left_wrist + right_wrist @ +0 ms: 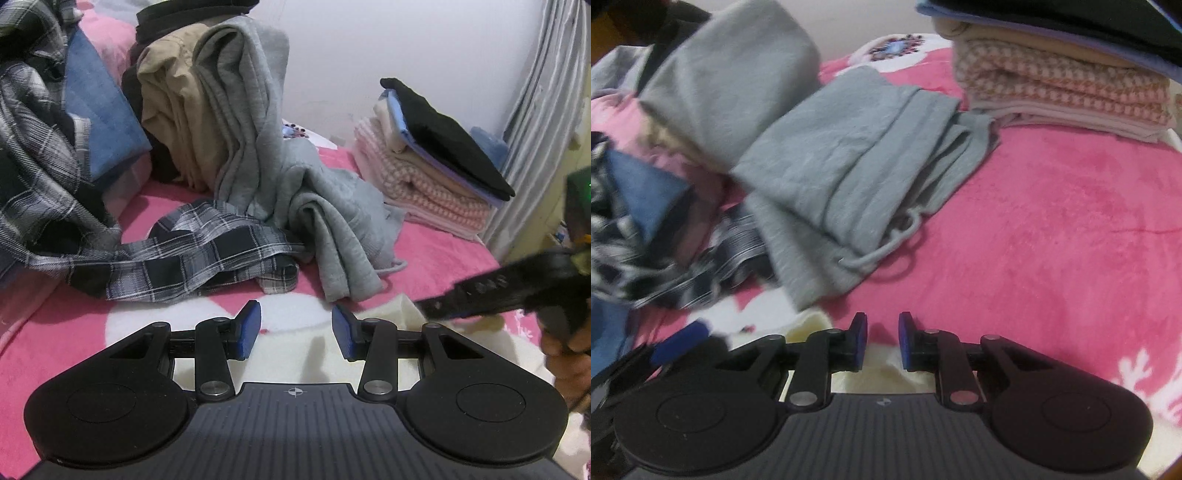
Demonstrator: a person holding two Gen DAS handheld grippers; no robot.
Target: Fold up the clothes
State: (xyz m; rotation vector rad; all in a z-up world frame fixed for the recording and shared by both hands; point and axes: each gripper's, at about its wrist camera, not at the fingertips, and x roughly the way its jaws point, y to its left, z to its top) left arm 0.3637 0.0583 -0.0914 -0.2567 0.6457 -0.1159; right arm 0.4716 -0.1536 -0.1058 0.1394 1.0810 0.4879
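Pink blanket; cream garment under both gaping tools.

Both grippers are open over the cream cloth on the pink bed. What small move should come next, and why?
Probably lower the left gripper and right gripper onto the cream cloth and close on its near edge. Both stand open and empty just above it, and it lies loose on the pink blanket, apart from the folded stack.
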